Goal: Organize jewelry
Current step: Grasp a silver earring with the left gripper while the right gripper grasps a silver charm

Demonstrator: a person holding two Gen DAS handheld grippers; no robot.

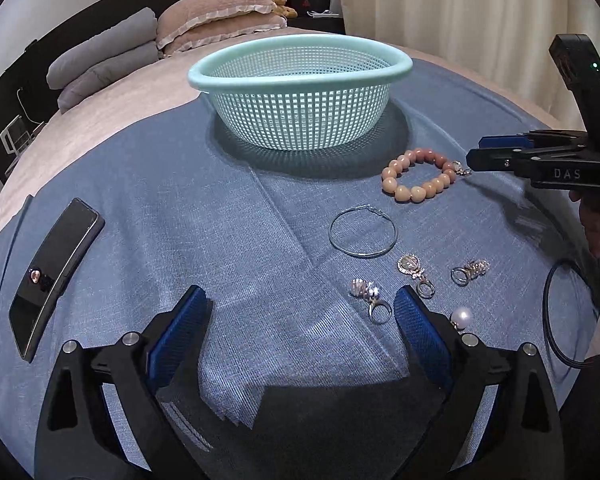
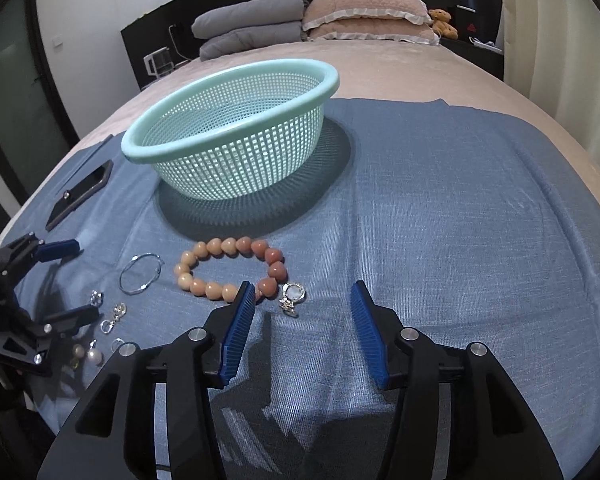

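Your mint basket sits on the blue cloth with nothing visible inside. Your beaded bracelet lies just before it. Left gripper and right gripper both spread wide, holding nothing.

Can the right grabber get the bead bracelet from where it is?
Probably yes. The right gripper is open, the bead bracelet lies flat on the blue cloth just ahead of its left finger, and nothing covers it.
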